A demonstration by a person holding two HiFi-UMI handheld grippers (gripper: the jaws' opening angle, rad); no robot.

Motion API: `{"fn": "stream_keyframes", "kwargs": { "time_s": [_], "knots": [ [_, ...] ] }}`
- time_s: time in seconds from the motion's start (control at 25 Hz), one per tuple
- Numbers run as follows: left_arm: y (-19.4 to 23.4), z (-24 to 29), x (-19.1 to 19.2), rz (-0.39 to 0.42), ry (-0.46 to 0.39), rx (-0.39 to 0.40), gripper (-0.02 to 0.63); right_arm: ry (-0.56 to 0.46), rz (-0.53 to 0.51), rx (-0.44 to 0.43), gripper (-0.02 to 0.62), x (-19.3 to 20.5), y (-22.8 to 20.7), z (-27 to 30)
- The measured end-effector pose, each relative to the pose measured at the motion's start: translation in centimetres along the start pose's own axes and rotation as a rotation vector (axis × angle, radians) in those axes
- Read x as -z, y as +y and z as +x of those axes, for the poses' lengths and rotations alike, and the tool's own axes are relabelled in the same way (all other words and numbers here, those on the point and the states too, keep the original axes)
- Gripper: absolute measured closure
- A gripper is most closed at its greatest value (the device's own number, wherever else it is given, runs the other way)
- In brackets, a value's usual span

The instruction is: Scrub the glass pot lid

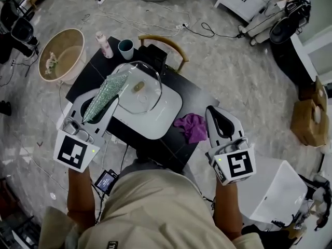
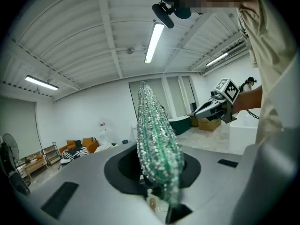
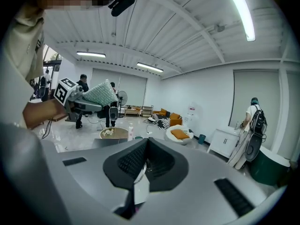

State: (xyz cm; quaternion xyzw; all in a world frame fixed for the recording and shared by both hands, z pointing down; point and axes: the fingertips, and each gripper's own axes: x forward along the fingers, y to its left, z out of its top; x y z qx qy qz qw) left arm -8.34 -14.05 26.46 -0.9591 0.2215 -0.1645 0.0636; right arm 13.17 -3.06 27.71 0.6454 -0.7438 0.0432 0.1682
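- Head view: the glass pot lid [image 1: 139,90] lies on a white tray [image 1: 167,117] on the bench [image 1: 196,95]. The left hand-held gripper [image 1: 113,102] is at its edge.
- Left gripper view: the jaws pinch a green scrubber [image 2: 157,139].
- Right gripper view: the right hand-held gripper [image 3: 146,146] is pressed together, empty.

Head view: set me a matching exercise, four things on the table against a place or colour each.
1. lid
2. cloth
3. cup
4. scrubber

A. purple, right of the tray
B. held by the left gripper
C. lying on the white tray
D. teal, beside the bottle

Pairs: 1-C, 2-A, 3-D, 4-B
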Motion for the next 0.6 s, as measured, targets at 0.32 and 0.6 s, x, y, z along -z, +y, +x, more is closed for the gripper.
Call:
{"fn": "stream_keyframes", "kwargs": {
  "time_s": [0.32,0.6],
  "knots": [
    [-0.6,-0.8,-0.2,-0.002,-0.007,0.011,0.522,0.003,0.001,0.013,0.574,0.1,0.6,-1.1],
    [-0.5,-1.8,0.1,-0.005,-0.003,0.012,0.522,0.007,-0.005,0.01,0.574,-0.3,1.4,-1.1]
  ]
}}
